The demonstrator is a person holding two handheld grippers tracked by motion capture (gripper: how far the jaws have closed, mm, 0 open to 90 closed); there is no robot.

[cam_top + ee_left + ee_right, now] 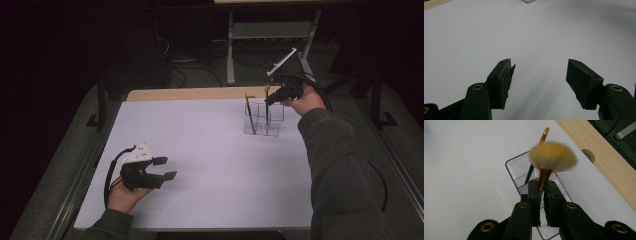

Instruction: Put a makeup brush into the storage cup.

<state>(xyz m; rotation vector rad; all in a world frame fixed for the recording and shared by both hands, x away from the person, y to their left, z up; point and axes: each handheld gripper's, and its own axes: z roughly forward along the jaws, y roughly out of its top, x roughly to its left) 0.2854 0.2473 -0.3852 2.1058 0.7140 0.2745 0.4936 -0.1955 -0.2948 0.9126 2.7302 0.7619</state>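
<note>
Underneath, white table sheet, wooden far edge, dark room

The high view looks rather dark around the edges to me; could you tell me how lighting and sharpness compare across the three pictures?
High view: the white table is lit, the floor around it nearly black. Left gripper view: the open left tool is sharp, with a shadow darkening the table's right corner. Right gripper view: the fan brush in the right tool is evenly lit, and the clear holder shows no strong glare.
</note>
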